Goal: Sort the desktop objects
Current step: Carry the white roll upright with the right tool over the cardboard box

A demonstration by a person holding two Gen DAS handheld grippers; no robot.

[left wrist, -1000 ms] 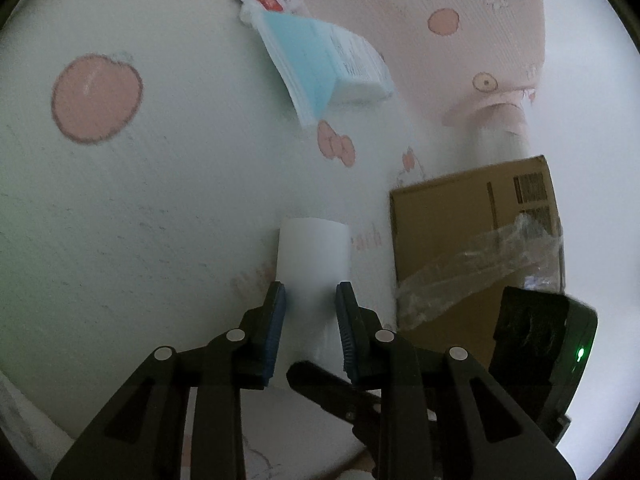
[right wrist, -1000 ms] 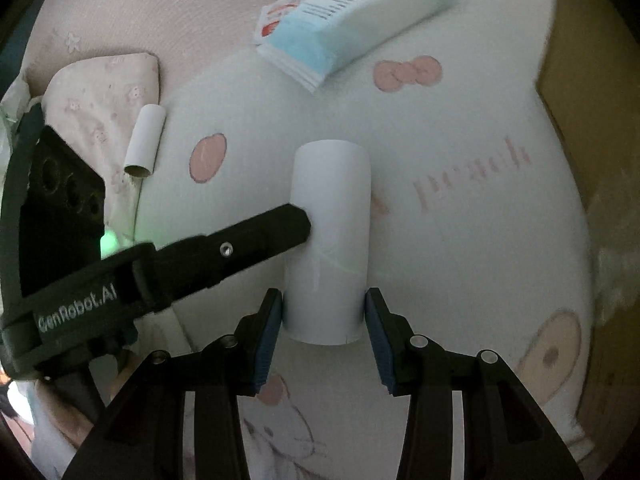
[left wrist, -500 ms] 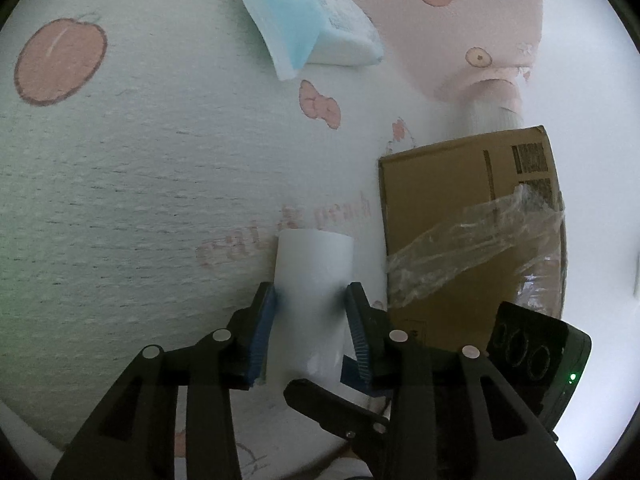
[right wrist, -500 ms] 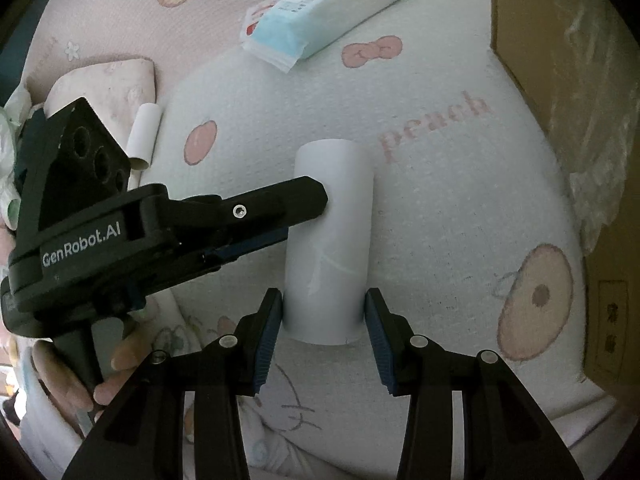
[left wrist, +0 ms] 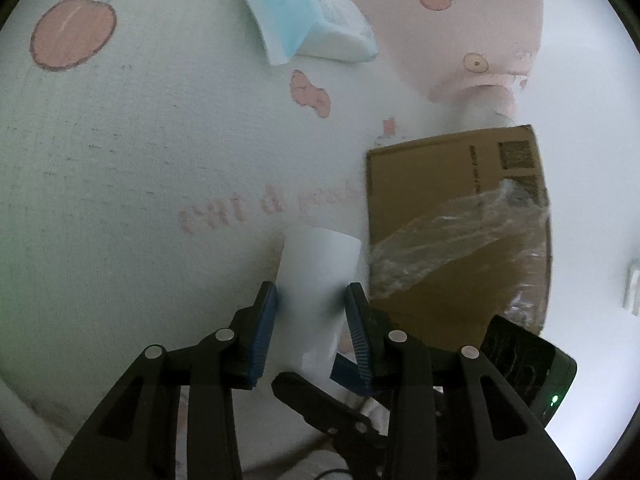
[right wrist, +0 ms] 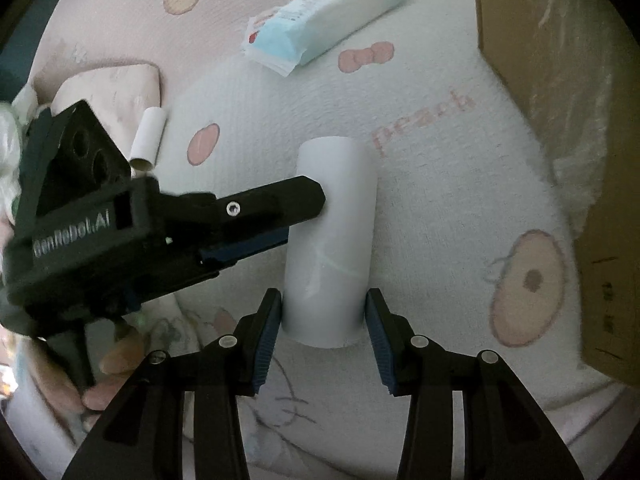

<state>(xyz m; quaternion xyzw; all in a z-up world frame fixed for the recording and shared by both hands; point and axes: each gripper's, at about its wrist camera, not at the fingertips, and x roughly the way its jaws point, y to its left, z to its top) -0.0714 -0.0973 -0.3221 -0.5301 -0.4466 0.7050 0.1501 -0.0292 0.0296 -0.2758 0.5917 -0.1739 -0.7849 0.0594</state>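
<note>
gripping white tube (right wrist: pixel 330 236) | right claw (right wrist: pixel 323 320) clamped on its near end | left claw (left wrist: pixel 311 312) clamped across its middle

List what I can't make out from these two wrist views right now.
- Inside of the brown cardboard box: both views; crinkled clear plastic film covers it, and the right view's edge cuts it off.
- Print on the blue-and-white tissue pack: too small.
- Near end of the white paper tube: left view, blurred.
</note>
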